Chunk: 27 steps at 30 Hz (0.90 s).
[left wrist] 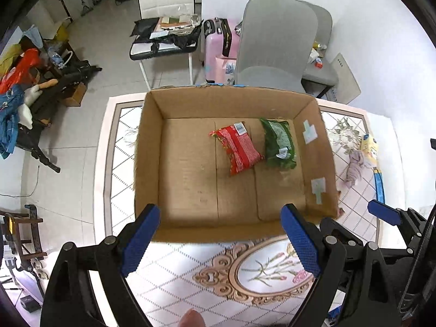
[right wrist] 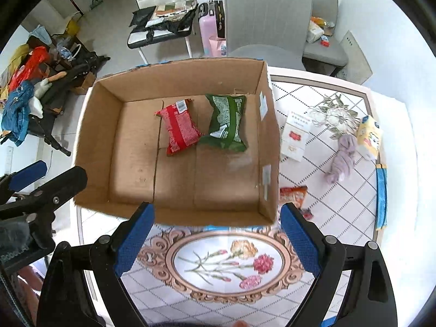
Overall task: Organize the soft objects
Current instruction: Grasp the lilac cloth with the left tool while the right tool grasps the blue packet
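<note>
An open cardboard box (left wrist: 148, 141) (right wrist: 95, 136) stands on the patterned table. Inside lie a red snack bag (left wrist: 239, 145) (right wrist: 179, 129) and a green snack bag (left wrist: 279, 143) (right wrist: 226, 121), side by side. My left gripper (left wrist: 220, 234) is open and empty over the box's near edge. My right gripper (right wrist: 218, 231) is open and empty over the near edge too. Right of the box lie a purple cloth (right wrist: 342, 158) (left wrist: 354, 167), a yellow tissue pack (right wrist: 369, 137) (left wrist: 369, 145), a white packet (right wrist: 295, 136) and an orange snack bag (right wrist: 293, 194).
A blue strip (right wrist: 381, 196) lies near the table's right edge. Two grey chairs (right wrist: 268, 19) stand behind the table, with a pink suitcase (left wrist: 218, 51) and a white chair (left wrist: 166, 13) with clutter. Clothes are piled on the floor at left (left wrist: 16, 100).
</note>
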Each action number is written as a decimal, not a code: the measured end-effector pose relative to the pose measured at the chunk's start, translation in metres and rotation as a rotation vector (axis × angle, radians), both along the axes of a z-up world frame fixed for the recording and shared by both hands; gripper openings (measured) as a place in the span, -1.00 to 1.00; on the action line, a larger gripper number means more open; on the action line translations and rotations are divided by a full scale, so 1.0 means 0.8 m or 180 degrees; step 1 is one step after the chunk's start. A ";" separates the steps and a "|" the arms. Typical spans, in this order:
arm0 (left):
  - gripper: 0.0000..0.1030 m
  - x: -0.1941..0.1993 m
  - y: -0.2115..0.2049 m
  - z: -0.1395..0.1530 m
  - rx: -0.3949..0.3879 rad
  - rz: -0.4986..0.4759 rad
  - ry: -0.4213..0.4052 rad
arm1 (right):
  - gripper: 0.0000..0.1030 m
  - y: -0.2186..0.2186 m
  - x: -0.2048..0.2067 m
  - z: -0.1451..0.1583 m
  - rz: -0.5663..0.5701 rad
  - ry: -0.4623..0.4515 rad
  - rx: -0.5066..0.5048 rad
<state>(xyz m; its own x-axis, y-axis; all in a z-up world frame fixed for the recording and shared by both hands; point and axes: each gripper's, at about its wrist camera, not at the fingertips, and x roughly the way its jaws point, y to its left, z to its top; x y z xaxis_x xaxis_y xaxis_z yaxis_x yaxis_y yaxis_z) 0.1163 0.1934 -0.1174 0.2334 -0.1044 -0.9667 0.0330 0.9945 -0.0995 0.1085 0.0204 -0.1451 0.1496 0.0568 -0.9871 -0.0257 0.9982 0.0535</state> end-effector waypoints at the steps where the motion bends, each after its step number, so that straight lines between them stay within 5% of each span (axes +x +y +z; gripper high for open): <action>1: 0.77 -0.007 -0.001 0.007 -0.0006 0.0008 -0.0007 | 0.85 -0.001 -0.005 0.006 0.0011 -0.0010 0.0029; 10: 0.77 -0.033 -0.032 0.057 -0.0027 0.0108 -0.0138 | 0.85 -0.040 -0.031 0.051 -0.0024 -0.0179 0.0348; 17: 0.77 -0.021 -0.147 0.078 -0.0081 -0.0265 -0.0198 | 0.85 -0.173 -0.039 0.064 -0.0438 -0.0171 0.0452; 21: 0.77 0.008 -0.241 0.055 -0.0144 -0.0574 -0.0081 | 0.85 -0.293 -0.040 0.052 -0.0869 -0.0123 0.0305; 27: 0.76 0.061 -0.401 -0.033 -0.0200 -0.1076 0.0356 | 0.85 -0.462 -0.042 -0.003 -0.1368 0.0114 0.0040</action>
